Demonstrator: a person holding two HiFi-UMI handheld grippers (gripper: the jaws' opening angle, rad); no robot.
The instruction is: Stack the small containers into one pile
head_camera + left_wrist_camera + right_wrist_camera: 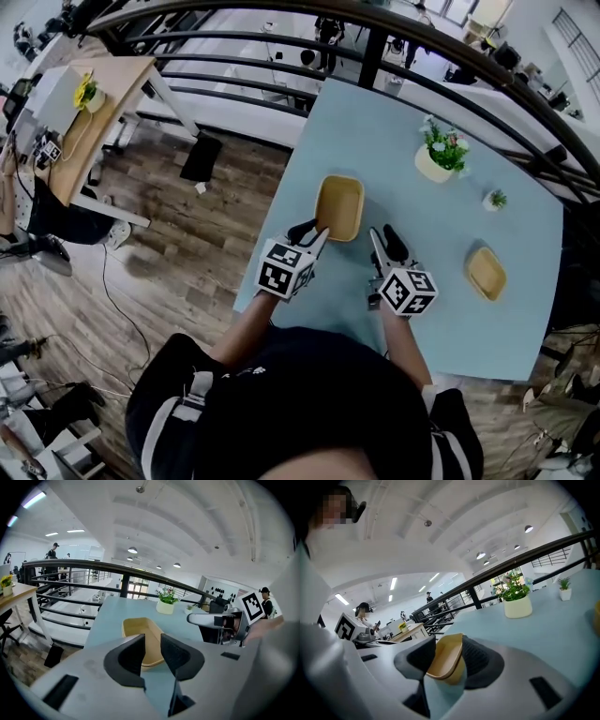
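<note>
On the blue table [403, 211], the larger container [339, 207] lies just ahead of both grippers, the smaller container [487, 273] well apart. Left gripper [317, 231] jaws narrow, right gripper [377, 236] jaws wider, neither clamped. Risk: the narrow bite may glance off the rim and shove it aside.

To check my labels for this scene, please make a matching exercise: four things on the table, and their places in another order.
Things
1. larger yellow container
2. smaller yellow container
3. flowering plant in a cream pot
4. tiny potted plant

Places
A. level with the right tool, on its right
B. farthest from the person
C. just ahead of the left tool
D. between the flowering plant and the smaller container

Pairs: 1-C, 2-A, 3-B, 4-D
</note>
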